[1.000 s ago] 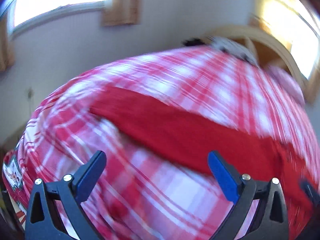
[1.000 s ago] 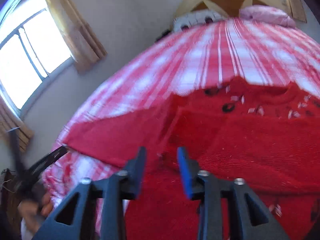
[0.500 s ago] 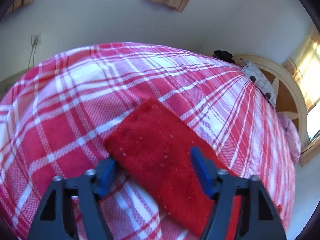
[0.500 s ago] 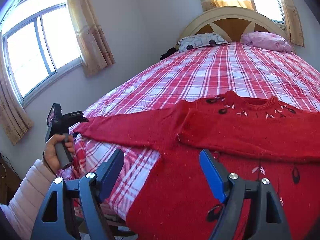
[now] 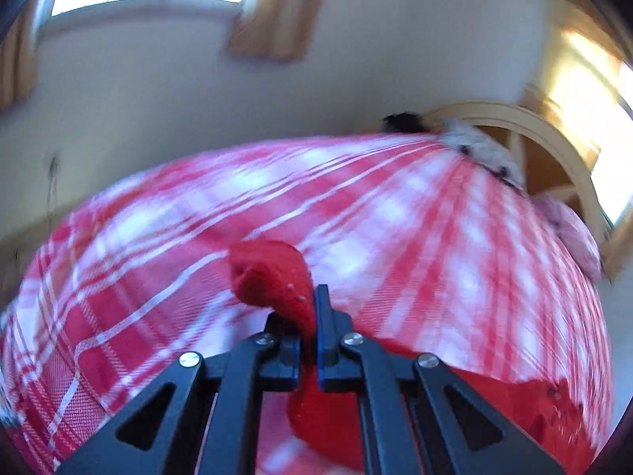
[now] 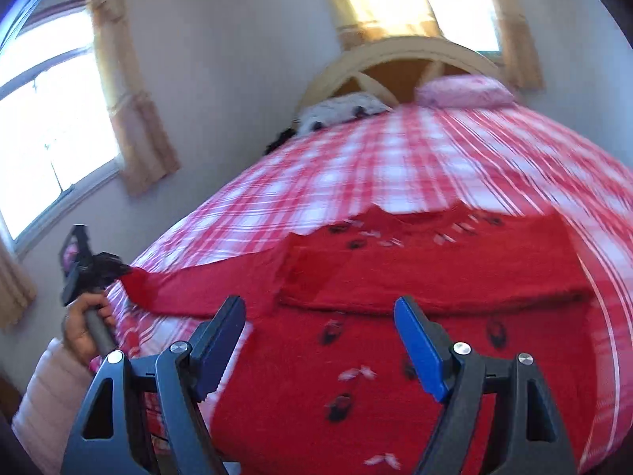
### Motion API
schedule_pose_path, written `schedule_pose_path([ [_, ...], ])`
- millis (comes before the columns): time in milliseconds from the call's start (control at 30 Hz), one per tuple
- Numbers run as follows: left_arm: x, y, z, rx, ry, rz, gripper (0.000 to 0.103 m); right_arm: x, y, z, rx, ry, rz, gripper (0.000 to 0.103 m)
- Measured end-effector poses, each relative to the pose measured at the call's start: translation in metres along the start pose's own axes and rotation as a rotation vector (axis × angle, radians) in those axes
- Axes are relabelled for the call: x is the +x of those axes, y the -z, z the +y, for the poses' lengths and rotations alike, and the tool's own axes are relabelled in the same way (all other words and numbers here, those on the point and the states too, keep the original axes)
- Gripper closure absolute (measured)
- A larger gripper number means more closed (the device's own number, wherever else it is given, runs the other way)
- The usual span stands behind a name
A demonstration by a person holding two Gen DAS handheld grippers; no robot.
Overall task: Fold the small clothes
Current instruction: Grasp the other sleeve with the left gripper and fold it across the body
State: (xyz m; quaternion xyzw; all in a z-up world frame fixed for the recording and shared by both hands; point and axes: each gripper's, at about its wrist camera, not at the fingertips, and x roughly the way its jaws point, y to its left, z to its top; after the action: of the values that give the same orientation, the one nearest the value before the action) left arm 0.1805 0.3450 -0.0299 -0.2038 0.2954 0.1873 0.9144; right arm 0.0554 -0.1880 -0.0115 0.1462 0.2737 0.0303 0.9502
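With the red sweater (image 6: 415, 316) spread flat on the plaid bed (image 6: 356, 166), left gripper (image 5: 312, 312) clamped on the sleeve cuff (image 5: 273, 277) to fold inward, right gripper (image 6: 320, 340) wide, empty, hovering above.

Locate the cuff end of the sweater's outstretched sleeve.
The sleeve end sits pinched in the left claw, lifted off the checked bedspread; in the right wrist view it is at the bed's left edge.

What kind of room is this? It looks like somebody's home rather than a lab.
Most likely a bedroom in a home. A bed with a red plaid bedspread fills the view, with an arched wooden headboard and pillows at its far end, and curtained windows in the walls.
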Motion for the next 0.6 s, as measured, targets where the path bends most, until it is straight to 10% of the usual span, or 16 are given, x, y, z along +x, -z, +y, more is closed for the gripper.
schedule_pose_path([
  [200,-0.069,0.024,-0.122,0.226,0.190,-0.108,0.098,-0.009,0.007,-0.063,0.187,0.072,0.031,0.025],
  [600,-0.114,0.183,-0.291,0.596,0.468,-0.014,0.098,-0.048,0.020,-0.124,0.299,0.170,-0.026,0.025],
])
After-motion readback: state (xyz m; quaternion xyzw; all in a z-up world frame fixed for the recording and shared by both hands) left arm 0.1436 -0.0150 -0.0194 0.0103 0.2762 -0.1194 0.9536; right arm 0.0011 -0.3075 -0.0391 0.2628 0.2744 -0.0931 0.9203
